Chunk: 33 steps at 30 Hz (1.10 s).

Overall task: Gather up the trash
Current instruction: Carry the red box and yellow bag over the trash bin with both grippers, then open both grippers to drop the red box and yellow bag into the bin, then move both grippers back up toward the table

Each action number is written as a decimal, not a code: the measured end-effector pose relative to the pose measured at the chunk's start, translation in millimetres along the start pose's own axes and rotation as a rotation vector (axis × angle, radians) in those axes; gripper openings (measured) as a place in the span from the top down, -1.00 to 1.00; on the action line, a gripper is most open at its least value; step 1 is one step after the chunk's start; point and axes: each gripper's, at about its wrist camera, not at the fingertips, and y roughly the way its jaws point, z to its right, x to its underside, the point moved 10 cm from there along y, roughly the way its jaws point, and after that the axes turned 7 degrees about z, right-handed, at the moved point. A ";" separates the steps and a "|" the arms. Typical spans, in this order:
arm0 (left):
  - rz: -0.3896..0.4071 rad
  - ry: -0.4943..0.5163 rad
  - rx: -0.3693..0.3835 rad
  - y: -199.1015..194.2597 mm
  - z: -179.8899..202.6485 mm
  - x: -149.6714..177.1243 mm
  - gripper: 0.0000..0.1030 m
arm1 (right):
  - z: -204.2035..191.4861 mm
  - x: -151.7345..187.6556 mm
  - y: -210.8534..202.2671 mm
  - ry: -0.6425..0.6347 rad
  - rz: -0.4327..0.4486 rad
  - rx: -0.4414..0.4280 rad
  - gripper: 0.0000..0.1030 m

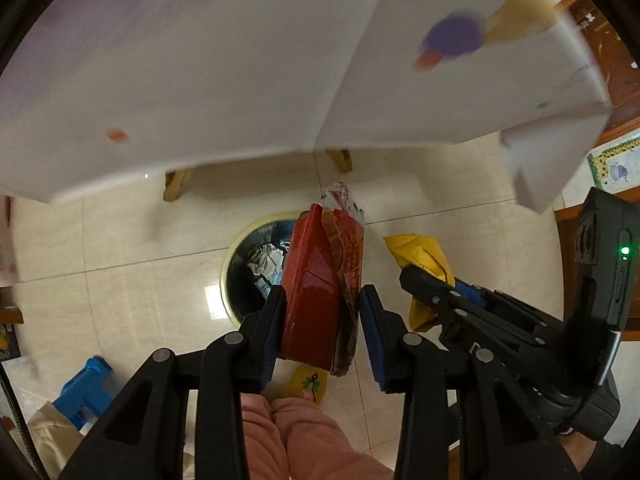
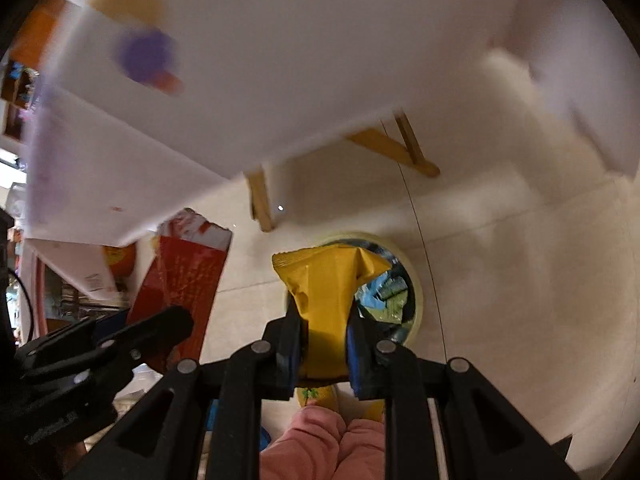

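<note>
In the left wrist view my left gripper (image 1: 320,300) is shut on a red snack packet (image 1: 314,276) with a torn, crinkled top. It hangs over the near edge of a round bin (image 1: 225,280) with a pale yellow rim and wrappers inside. To its right my right gripper (image 1: 434,284) pinches a yellow packet (image 1: 424,252). In the right wrist view the right gripper (image 2: 324,324) has its blue pads pressed on that yellow packet (image 2: 324,280), directly above the bin (image 2: 418,292). The red packet (image 2: 188,268) and left gripper (image 2: 168,320) sit at the left.
A white table (image 1: 200,80) on wooden legs (image 1: 176,184) overhangs the tiled floor beyond the bin, with blurred purple and orange items (image 1: 452,38) on top. A blue stool (image 1: 84,388) stands at lower left. The person's pink-trousered legs (image 1: 300,432) and yellow slipper (image 1: 306,384) are below the grippers.
</note>
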 end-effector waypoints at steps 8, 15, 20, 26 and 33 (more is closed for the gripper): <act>-0.014 -0.012 -0.022 73.7 -20.3 19.8 0.19 | 20.2 23.7 85.2 0.017 -0.076 0.009 0.54; -0.029 -0.008 -0.058 104.7 -40.8 28.4 -0.03 | 32.5 34.9 120.1 0.009 -0.101 0.050 0.17; -0.038 0.009 -0.071 105.9 -44.2 28.1 -0.08 | 38.2 33.9 121.2 0.009 -0.088 0.068 0.04; -0.022 0.015 -0.072 98.0 -41.9 24.6 -0.08 | 34.7 30.5 118.9 -0.008 -0.083 0.078 0.03; -0.013 0.019 -0.084 71.5 -40.6 18.5 -0.08 | 26.0 29.2 102.3 -0.001 -0.073 0.080 0.03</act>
